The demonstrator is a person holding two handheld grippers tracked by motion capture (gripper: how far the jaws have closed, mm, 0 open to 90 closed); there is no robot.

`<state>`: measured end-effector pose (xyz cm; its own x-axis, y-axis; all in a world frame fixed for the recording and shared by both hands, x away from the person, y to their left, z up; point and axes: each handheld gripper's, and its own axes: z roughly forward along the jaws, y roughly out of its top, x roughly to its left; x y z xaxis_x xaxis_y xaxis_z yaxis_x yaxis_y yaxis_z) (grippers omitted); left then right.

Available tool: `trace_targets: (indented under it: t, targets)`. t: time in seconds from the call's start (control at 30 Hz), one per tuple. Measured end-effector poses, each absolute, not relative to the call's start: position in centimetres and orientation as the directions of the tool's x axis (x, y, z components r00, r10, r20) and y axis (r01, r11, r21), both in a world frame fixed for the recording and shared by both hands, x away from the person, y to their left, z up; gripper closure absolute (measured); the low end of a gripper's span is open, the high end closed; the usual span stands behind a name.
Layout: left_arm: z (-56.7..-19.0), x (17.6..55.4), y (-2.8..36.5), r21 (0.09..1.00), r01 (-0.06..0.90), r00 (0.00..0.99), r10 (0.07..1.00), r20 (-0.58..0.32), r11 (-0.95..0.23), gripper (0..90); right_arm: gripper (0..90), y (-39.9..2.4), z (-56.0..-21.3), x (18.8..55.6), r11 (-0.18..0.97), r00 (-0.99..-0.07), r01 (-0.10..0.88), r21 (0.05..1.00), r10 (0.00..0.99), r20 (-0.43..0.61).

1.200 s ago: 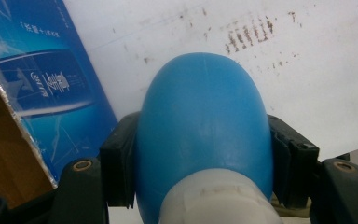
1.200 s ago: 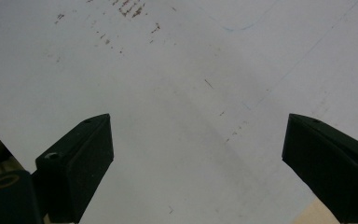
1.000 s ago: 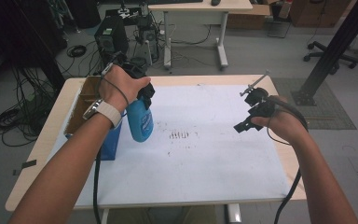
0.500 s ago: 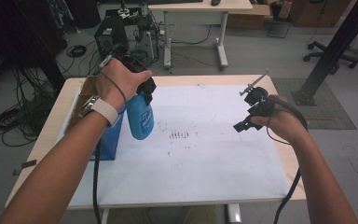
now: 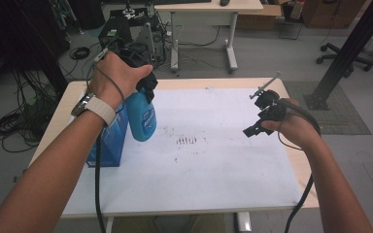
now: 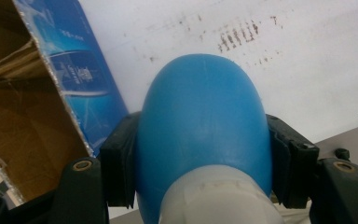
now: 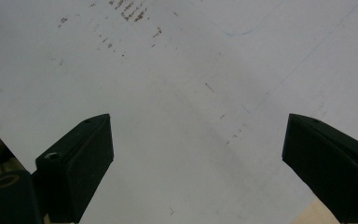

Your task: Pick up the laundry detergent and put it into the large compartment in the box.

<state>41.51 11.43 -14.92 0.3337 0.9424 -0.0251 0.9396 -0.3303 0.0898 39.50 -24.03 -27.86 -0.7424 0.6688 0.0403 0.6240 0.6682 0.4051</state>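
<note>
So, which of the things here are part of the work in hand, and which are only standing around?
In use:
- blue bottle, clamped in the left hand-held gripper
- open blue box right beside it
- right hand-held gripper, open over the white sheet

Standing around:
- office chair
- far table
- floor cables

The tabletop point(image 5: 213, 160) is evenly and softly lit from overhead, with only faint shadows cast beneath the arms. The room's far left corner is left dim. Mild barrel distortion is seen at the high view's edges. A soft sheen is caught on the blue bottle point(image 6: 203, 126), which is rendered slightly blurred.
</note>
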Motion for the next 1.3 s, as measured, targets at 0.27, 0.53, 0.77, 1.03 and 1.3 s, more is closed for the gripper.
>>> trace_targets:
  t: [0.27,0.53,0.77,1.03,1.3]
  targets:
    - [-14.0,41.3,11.9,0.096,0.942,0.327,0.945,-0.024,-0.323,37.3,8.8,-24.0,-27.7,39.5,0.668,-0.742,0.624,0.405,0.669,0.041]
    - [-13.1,41.2,12.3,0.097,0.944,0.318,0.948,-0.021,-0.315,37.3,8.8,-24.0,-27.8,39.4,0.669,-0.742,0.624,0.405,0.669,0.040]
    - [-11.9,41.1,13.0,0.114,0.945,0.309,0.951,-0.017,-0.306,37.3,8.8,-23.9,-27.8,39.5,0.667,-0.741,0.626,0.404,0.670,0.041]
    - [-11.1,40.8,14.0,0.120,0.953,0.283,0.959,-0.013,-0.279,37.4,8.8,-23.6,-27.7,39.6,0.672,-0.747,0.619,0.407,0.664,0.039]
    - [-10.3,40.8,15.0,0.124,0.959,0.258,0.966,-0.016,-0.254,37.3,8.8,-23.5,-27.7,39.7,0.673,-0.747,0.619,0.405,0.664,0.039]
